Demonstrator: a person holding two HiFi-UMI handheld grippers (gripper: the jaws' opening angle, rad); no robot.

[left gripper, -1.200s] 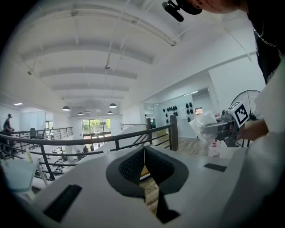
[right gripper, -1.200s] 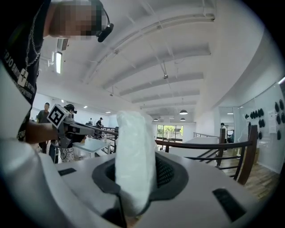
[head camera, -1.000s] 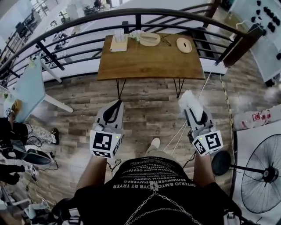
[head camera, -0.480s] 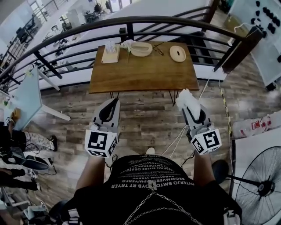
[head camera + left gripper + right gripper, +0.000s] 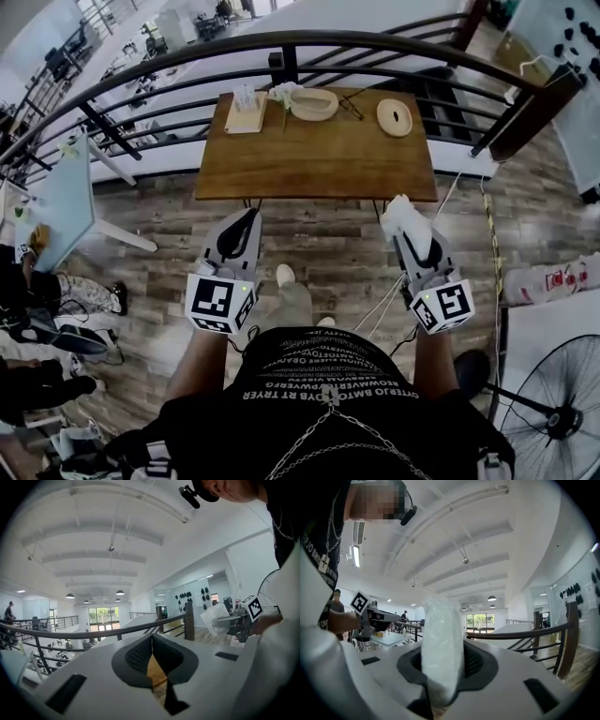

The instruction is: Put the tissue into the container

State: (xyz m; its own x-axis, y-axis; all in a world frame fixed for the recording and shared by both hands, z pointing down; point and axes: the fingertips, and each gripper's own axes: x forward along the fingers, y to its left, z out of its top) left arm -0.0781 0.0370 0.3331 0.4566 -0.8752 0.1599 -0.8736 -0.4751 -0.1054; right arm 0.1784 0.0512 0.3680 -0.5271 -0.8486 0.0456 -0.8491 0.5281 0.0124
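Tissue (image 5: 404, 216): one, white, crumpled, puffing up past pads, pinched between right gripper (image 5: 409, 230) jaws, above floor, short of table (image 5: 319, 159). Left gripper (image 5: 247, 221): jaws together, nothing between them. Two grippers. On table: one oval container (image 5: 316, 104), white wad (image 5: 281, 91) at left rim, inside unclear; one flat oval disc (image 5: 395, 117); one tan holder (image 5: 246, 101) with white sheets.

Black T-shirt (image 5: 323, 370), white lettering, chain (image 5: 352, 422); white left gripper (image 5: 246, 220), right gripper (image 5: 405, 220).

Bright, even indoor light — strong fisheye warp, dark corners.
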